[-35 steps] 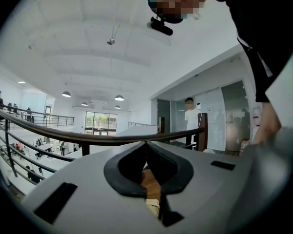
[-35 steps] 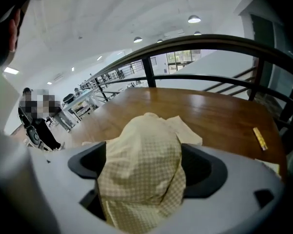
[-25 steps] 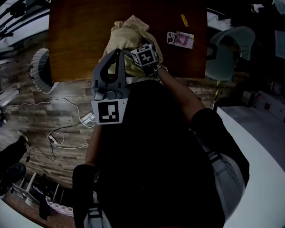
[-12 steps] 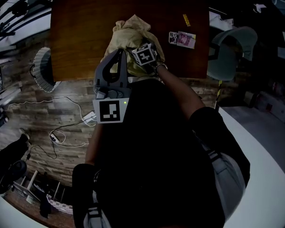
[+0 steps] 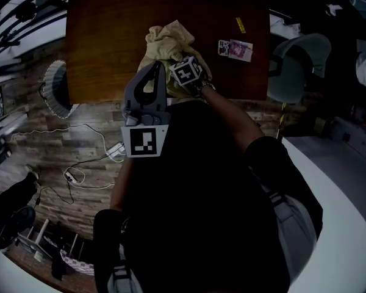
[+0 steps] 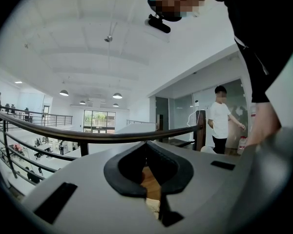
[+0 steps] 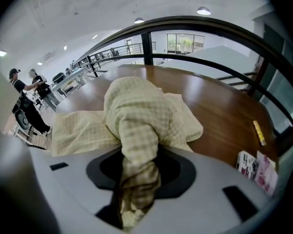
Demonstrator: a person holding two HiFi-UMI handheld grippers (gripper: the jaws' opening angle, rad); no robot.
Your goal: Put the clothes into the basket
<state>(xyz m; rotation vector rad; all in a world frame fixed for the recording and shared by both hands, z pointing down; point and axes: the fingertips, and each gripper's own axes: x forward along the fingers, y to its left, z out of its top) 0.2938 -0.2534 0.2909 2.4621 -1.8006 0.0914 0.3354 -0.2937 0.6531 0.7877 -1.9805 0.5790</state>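
Pinching a fold of the yellow cloth (image 7: 136, 106) heaped on the table (image 7: 219, 111), your right gripper (image 7: 136, 155) has just been closing; your left gripper (image 6: 149, 152) is pressed together, empty. Lifting it and carrying it to the basket (image 5: 53, 90) remain

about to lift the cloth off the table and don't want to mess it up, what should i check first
1. Grip: ok. The right gripper's jaws have just been closing, and the yellow checked cloth is bunched between them.
2. Whole cloth gathered: not ok. Most of it lies spread on the table.
3. Left gripper out of the way: ok. It is shut, empty and beside the cloth.
4. Basket located: ok. It sits on the floor past the table's left edge.
5. Packets clear of the cloth: ok. They lie apart from it.
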